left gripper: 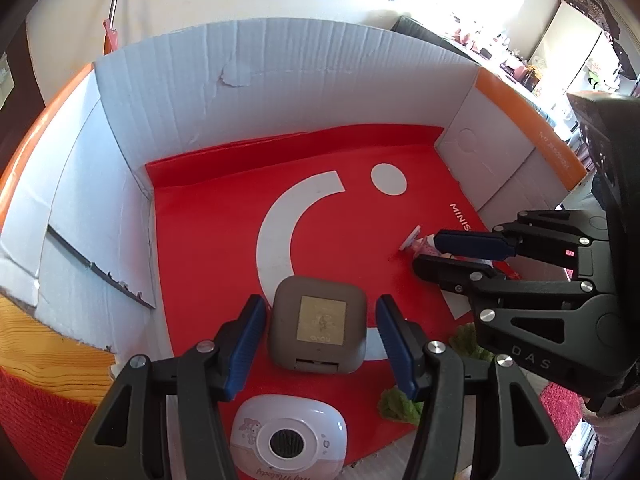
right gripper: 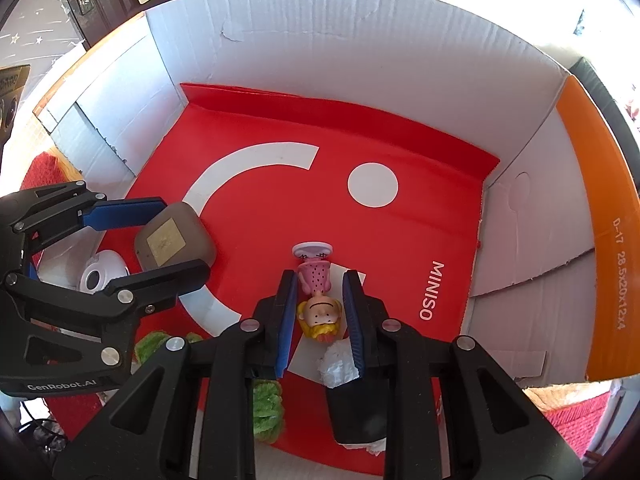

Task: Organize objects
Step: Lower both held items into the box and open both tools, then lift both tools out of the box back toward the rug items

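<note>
Both hands work inside the white corrugated cardboard box (right gripper: 360, 32) with orange outer flaps, whose floor is lined with a red paper sheet (right gripper: 280, 208) printed with a white arc and dot. The step in hand looks like setting things down in the box. The left hand-held gripper (left gripper: 318, 344) hovers with its blue pads either side of the grey rounded-square gadget with a pale gold panel (left gripper: 318, 326), which rests on the red sheet; a gap shows on both sides, so the jaws are released and not pressing it. Just nearer the camera lies a white and pink rounded device with a dark round centre (left gripper: 288, 436). The right hand-held gripper (right gripper: 320, 320) is clenched almost fully, and the small cartoon figurine with yellow hair, a pink dotted dress and a white round base (right gripper: 316, 292) lies between its pads, on its side with the base pointing toward the far wall; from these views I cannot tell whether the pads truly squeeze it or only flank it. A crumpled white scrap (right gripper: 338, 364) sits by the right pad, and fuzzy green pieces (right gripper: 268, 408) lie at the near edge of the sheet. I judge the next move calls for lifting the left jaws straight up clear of the gadget without nudging it, and for the right side to stand the figurine on its base, or let go and withdraw.
</note>
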### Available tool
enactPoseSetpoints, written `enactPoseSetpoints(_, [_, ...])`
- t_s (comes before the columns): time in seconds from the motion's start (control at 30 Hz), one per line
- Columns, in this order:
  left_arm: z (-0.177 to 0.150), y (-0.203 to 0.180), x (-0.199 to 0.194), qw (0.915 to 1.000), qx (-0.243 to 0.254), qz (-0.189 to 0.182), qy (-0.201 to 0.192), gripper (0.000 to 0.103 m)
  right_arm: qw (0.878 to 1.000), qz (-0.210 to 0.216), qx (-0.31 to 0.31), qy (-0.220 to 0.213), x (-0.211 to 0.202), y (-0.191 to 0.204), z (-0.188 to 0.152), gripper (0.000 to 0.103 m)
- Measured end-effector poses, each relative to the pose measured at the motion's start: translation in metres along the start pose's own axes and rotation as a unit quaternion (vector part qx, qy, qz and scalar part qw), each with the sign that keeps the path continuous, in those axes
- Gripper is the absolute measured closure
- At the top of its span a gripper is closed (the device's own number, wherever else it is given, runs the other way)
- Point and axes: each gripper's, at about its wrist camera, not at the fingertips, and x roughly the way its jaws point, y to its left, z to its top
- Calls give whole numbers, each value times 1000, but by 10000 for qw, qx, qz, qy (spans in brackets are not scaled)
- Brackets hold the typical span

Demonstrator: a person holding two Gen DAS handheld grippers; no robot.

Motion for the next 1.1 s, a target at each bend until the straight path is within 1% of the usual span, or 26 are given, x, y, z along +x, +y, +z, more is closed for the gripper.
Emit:
enactPoseSetpoints(0.07, [0, 0, -3, 10000, 10, -17, -30, 44, 10000, 26, 11, -21, -3, -1, -2, 80])
enactPoseSetpoints(0.17, [0, 0, -9, 10000, 18, -6, -84, 40, 10000, 17, 6, -68, -10, -1, -9, 80])
enactPoseSetpoints(0.23, [1, -1, -16, 9998, 11, 11, -183, 40, 9999, 13, 1, -104, -16, -2, -13, 80])
enactPoseSetpoints(0.27, [2, -2, -19, 9997, -12, 14, -240, 40, 9999, 18, 8, -124, -17, -4, -8, 80])
enactPoseSetpoints(0.43, [4, -4, -41, 9988, -61, -32, -487, 40, 9993, 79, 54, -348, -40, -10, -14, 80])
enactPoseSetpoints(0.53, [1, -6, -57, 9976, -62, -25, -687, 37, 9986, 75, 10, -526, -59, -11, -24, 79])
enactPoseSetpoints(0.57, [1, -4, -61, 9973, -69, -33, -724, 36, 9983, 92, 7, -573, -67, -8, -12, 80])
enactPoseSetpoints(0.73, [-7, -6, -85, 9948, -120, -125, -1001, 36, 9962, 98, -25, -869, -93, -6, -15, 79])
enactPoseSetpoints(0.83, [-13, -7, -94, 9935, -154, -168, -1114, 36, 9945, 160, -6, -1038, -98, -3, -16, 79])
enactPoseSetpoints(1.0, [-27, -16, -113, 9900, -80, 27, -1409, 36, 9901, 199, 54, -1387, -117, 4, -23, 79])
enactPoseSetpoints(1.1, [-36, -21, -122, 9879, -6, 33, -1551, 36, 9871, 163, -28, -1594, -135, 10, -34, 79])
